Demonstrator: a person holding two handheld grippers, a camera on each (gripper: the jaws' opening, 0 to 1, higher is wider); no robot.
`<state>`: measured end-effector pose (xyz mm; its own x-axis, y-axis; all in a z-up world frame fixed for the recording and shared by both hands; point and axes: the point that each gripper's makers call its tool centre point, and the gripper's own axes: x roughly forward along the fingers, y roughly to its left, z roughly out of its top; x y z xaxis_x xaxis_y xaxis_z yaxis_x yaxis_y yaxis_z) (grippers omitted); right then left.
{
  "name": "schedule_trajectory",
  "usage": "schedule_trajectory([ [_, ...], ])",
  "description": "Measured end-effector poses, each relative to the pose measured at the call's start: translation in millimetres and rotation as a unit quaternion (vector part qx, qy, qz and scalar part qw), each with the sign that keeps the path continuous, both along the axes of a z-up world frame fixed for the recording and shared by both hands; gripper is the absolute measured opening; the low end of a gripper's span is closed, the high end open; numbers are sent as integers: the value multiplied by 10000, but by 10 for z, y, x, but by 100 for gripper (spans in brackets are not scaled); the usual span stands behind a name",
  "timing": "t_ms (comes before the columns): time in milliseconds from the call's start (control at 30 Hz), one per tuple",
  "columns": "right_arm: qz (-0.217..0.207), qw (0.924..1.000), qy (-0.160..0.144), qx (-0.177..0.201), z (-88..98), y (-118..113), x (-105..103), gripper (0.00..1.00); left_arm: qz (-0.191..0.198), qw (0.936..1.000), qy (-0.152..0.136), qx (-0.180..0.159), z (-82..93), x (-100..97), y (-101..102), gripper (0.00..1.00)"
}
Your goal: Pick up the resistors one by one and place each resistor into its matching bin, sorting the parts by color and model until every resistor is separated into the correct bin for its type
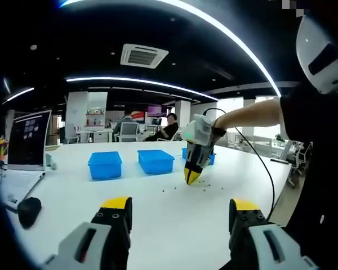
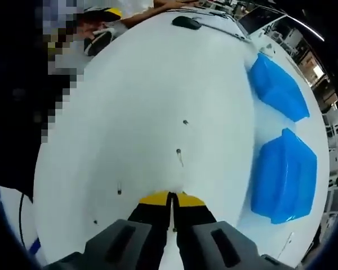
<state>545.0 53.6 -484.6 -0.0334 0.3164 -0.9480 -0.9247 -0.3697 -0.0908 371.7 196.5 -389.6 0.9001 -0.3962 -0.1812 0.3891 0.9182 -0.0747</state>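
Right gripper [image 2: 170, 198] jaws pressed together, thin resistor lead [image 2: 174, 216] pinched between, frame bottom centre. Loose resistors [image 2: 179, 154] scattered mid-frame on white table [image 2: 129, 84]. Blue bins [image 2: 284, 174] right edge. Left gripper [image 1: 180, 216] jaws apart, holding nothing, bottom of frame.

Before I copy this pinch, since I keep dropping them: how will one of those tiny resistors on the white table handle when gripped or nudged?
Each resistor is a speck on the smooth table, so probably very light and quick to skid. The right tool has its tips together, a thin lead apparently between them; leads likely bend.
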Motion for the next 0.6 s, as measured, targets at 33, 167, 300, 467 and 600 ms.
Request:
schedule_trajectory([
  [33,11,10000,-3,2,0,-2,-3,5,-7,10000,-3,-5,3,1,-4,70],
  [167,-187,9988,75,439,187,91,-19,5,-3,10000,-22,-14,17,9,-2,70],
  [300,-680,9881,307,1346,559,204,-18,5,-10,10000,-39,-14,32,17,-8,70],
  [467,-1397,9490,632,2755,1031,246,-75,5,-1,10000,-58,-2,49,30,-4,70],
  [600,-1923,8965,597,3947,1400,175,-105,5,52,9999,-102,2,84,48,20,70],
])
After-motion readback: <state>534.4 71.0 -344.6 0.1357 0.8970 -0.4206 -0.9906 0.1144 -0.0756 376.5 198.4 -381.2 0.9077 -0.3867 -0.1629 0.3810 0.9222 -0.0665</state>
